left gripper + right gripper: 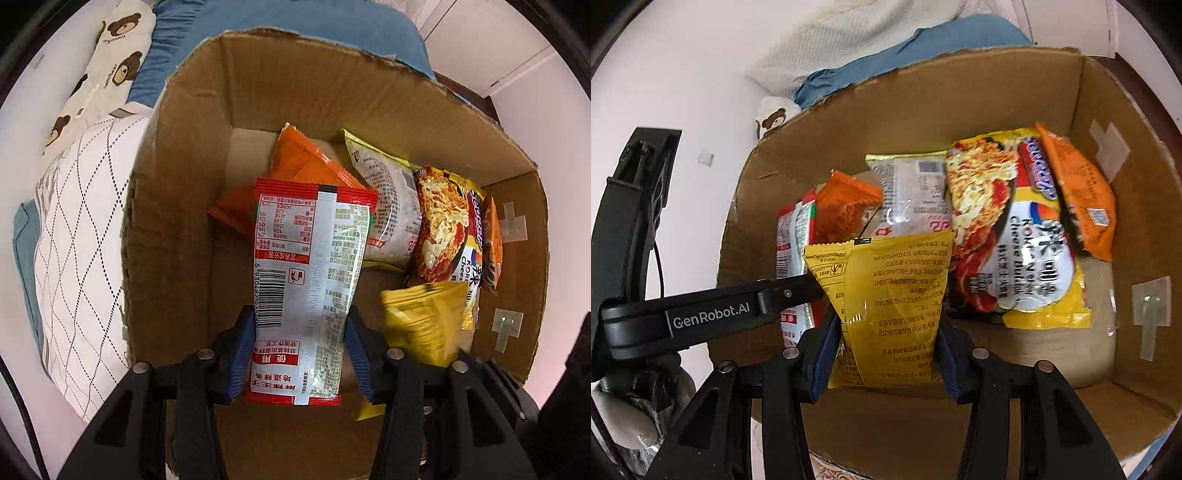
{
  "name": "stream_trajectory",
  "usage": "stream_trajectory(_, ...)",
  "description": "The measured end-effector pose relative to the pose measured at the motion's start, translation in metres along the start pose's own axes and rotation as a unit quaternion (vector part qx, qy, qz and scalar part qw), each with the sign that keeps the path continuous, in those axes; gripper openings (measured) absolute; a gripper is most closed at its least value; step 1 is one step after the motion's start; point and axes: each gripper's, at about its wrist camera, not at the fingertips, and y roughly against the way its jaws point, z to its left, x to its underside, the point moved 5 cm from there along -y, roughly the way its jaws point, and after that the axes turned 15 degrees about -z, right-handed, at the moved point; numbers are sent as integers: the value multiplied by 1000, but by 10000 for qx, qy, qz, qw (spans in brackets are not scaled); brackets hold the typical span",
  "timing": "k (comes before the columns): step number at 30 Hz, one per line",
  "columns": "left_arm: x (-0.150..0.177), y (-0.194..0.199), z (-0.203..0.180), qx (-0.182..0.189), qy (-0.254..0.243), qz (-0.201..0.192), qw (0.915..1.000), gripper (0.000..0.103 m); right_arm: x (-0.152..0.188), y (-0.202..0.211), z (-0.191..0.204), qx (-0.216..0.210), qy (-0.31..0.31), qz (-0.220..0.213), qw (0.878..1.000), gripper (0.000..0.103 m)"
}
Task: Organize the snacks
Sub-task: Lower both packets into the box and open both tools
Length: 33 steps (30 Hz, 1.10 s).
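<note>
Left hand-held gripper (pixel 301 347): black plastic frame, 2 blue finger pads, 4 round silver screw heads across the linkage. Right hand-held gripper (pixel 886 350): identical black frame, blue pads, 4 silver screws. In the right wrist view, at 9 o'clock, the left unit's black body carries white "GenRobot.AI" lettering and a thin black cable.

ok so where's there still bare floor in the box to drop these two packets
Bare cardboard floor shows along the box's left wall, behind the orange packet, and nearest the tools at the front. The middle and right are crowded: noodle bag and pale packet lean there.
</note>
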Motion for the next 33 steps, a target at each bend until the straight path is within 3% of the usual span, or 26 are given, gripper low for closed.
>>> stream_trajectory(2, 1, -2, 2, -69, -18, 23, 10000, 46, 3, -8, 2, -88, -40, 203, 9997, 59)
stream_trajectory(3, 2, -2, 2, -54, -20, 28, 10000, 46, 4, -10, 3, -70, -14, 239, 9997, 81)
stream_trajectory(4, 2, -3, 2, -52, -14, 36, 10000, 47, 4, -11, 4, -57, 36, 202, 9998, 94)
stream_trajectory(11, 6, 4, 0, -34, -80, -52, 9999, 55, 4, 2, -2, 275, 200, 124, 9993, 94)
stream_trajectory(13, 6, 6, 0, -99, -116, -92, 9998, 69, 3, 9, -7, 394, 215, 74, 9990, 96)
stream_trajectory(14, 5, 8, 0, -144, -111, -135, 9997, 84, 2, 13, -9, 416, 224, 43, 9989, 96)
stream_trajectory(15, 4, 10, 1, -132, -94, -202, 9997, 86, 1, 17, -11, 464, 234, 5, 9986, 96)
stream_trajectory(26, 21, 48, 7, -49, 17, -971, 9953, 86, -3, 67, -31, 1339, 835, -543, 9860, 97)
stream_trajectory(33, 38, 65, 2, -202, -185, -1464, 9888, 86, 1, 89, -37, 1592, 1020, -722, 9793, 98)
